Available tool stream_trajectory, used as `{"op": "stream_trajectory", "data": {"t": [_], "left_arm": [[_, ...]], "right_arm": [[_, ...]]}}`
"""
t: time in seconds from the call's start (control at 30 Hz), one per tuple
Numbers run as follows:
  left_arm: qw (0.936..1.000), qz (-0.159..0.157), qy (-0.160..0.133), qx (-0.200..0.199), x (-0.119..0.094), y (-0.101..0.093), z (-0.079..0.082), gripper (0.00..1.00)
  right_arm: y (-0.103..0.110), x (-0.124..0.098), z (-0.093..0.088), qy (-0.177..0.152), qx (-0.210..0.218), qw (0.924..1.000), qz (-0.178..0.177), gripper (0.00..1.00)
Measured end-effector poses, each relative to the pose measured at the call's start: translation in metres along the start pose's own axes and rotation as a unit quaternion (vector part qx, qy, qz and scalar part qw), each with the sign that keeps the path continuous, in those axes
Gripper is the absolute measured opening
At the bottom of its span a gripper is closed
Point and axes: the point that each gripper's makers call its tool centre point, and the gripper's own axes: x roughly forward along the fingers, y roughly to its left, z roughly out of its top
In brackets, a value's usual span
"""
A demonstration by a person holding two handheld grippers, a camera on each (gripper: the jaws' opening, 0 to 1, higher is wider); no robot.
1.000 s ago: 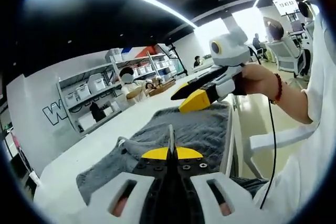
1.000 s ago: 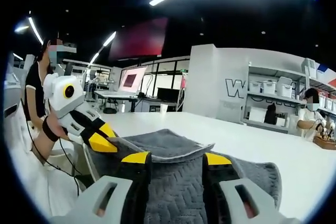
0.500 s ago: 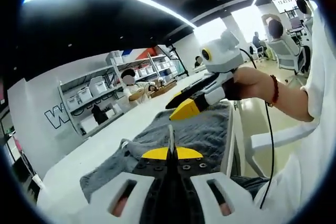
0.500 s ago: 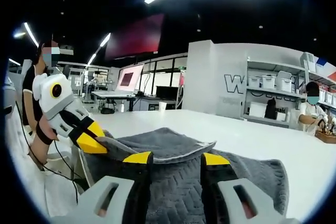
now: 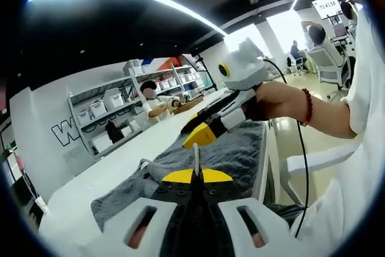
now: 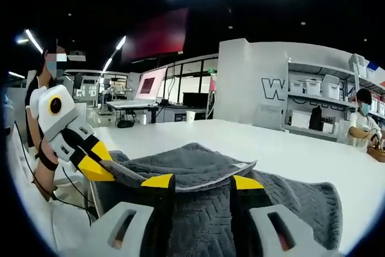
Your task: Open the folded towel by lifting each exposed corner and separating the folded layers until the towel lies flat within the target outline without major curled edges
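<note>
Jaws: left gripper (image 6: 96, 168) clamps grey towel (image 6: 198, 170) corner; right gripper (image 6: 197, 182) apart — wall lettering prob. "W".

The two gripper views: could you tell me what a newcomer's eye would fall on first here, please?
The grey towel draws the eye first, spread over the white table with one folded layer raised. In the right gripper view the left gripper pinches that layer at the left, jaws closed on its edge. The right gripper hovers open just above the cloth, yellow jaw tips apart.
</note>
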Motion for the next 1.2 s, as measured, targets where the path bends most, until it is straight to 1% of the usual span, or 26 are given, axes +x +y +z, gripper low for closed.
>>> {"op": "stream_trajectory", "data": {"t": [0.1, 0.17, 0.3, 0.57, 0.8, 0.83, 0.87, 0.93, 0.97, 1.0, 1.03, 1.07, 1.1, 1.2], "left_arm": [[1.0, 0.002, -0.001, -0.002, -0.001, 0.0, -0.001, 0.02], [1.0, 0.003, -0.002, -0.003, -0.002, 0.0, -0.002, 0.02], [0.9999, 0.003, -0.004, -0.011, -0.004, -0.001, -0.005, 0.02], [0.9998, 0.008, -0.005, -0.015, -0.006, 0.0, -0.006, 0.02], [0.9998, 0.005, -0.007, -0.017, -0.008, -0.003, -0.007, 0.02], [0.9997, 0.006, -0.01, -0.02, -0.01, -0.002, -0.008, 0.02], [0.9997, 0.006, -0.011, -0.02, -0.01, -0.001, -0.009, 0.02], [0.9995, 0.004, -0.012, -0.03, -0.011, 0.0, -0.011, 0.02], [0.9992, 0.005, -0.016, -0.035, -0.012, 0.001, -0.011, 0.02], [0.9992, 0.005, -0.018, -0.034, -0.012, 0.002, -0.011, 0.02], [0.9993, 0.004, -0.019, -0.033, -0.012, 0.002, -0.011, 0.02], [0.9993, 0.005, -0.018, -0.033, -0.012, 0.002, -0.011, 0.02], [0.9993, 0.006, -0.017, -0.034, -0.012, 0.003, -0.012, 0.02], [0.9991, 0.006, -0.017, -0.039, -0.012, 0.004, -0.014, 0.02]], "right_arm": [[0.0, 0.005, -0.002, 0.004, 0.003, 1.0, 0.002, 0.32], [0.001, 0.008, -0.003, 0.006, 0.023, 0.9997, 0.009, 0.33], [0.001, 0.013, -0.007, 0.017, 0.022, 0.9996, 0.006, 0.33], [0.001, 0.018, -0.006, 0.022, 0.027, 0.9994, 0.008, 0.33], [-0.002, 0.022, -0.006, 0.03, 0.025, 0.9992, -0.001, 0.32], [-0.006, 0.025, -0.005, 0.029, 0.03, 0.9991, -0.008, 0.31], [-0.01, 0.025, -0.003, 0.022, 0.041, 0.9986, -0.025, 0.29], [-0.01, 0.027, -0.001, 0.02, 0.031, 0.9991, -0.023, 0.3], [-0.008, 0.03, -0.002, 0.025, 0.036, 0.9989, -0.018, 0.3], [-0.009, 0.03, -0.001, 0.023, 0.041, 0.9987, -0.02, 0.29], [-0.01, 0.032, 0.002, 0.013, 0.038, 0.9989, -0.025, 0.29], [-0.01, 0.035, 0.002, 0.017, 0.033, 0.999, -0.023, 0.29], [-0.01, 0.037, -0.001, 0.029, 0.034, 0.9988, -0.02, 0.29], [-0.012, 0.041, 0.0, 0.03, 0.031, 0.9987, -0.027, 0.28]]}}
